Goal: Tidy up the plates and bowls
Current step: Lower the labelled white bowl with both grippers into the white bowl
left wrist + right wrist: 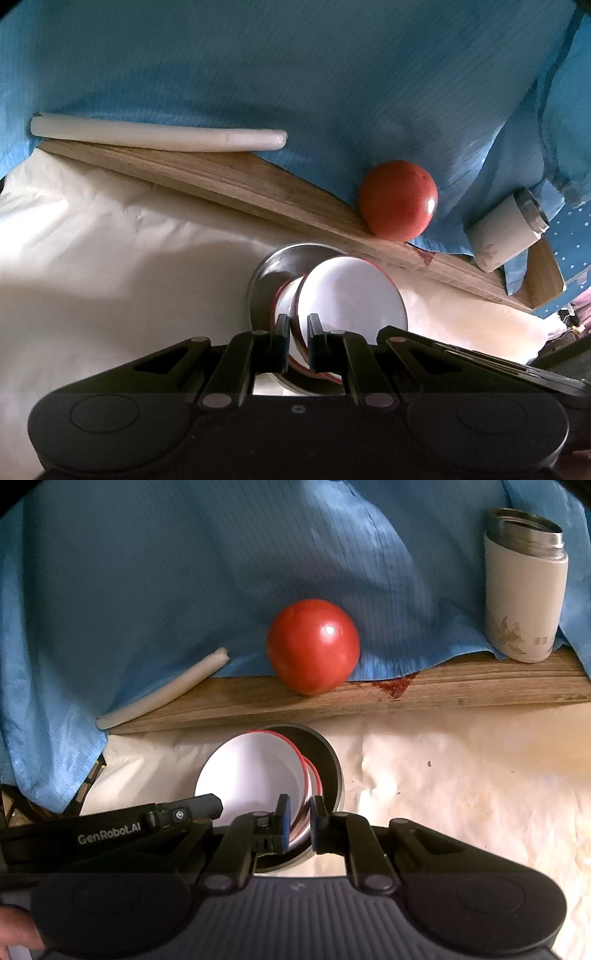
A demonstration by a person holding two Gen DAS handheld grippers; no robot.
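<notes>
A: Both tongs pinch the rim of the white bowl [255,775]: the left tongs [298,343] and the right tongs [300,823]. It is tilted inside the steel bowl [328,760], low in the centre of the frame, on the desk [461,794].

B: The risk?

A: The glossy rim can slip from such thin grips. The bowl is white with a red edge; a second one seems nested under it.

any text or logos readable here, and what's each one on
"GenRobot.AI": white lettering on the black arm of the left tool, seen in the right wrist view.
Small dark marks beside the flower print low on the white flask: too small to read.
Nothing else carries text.
</notes>
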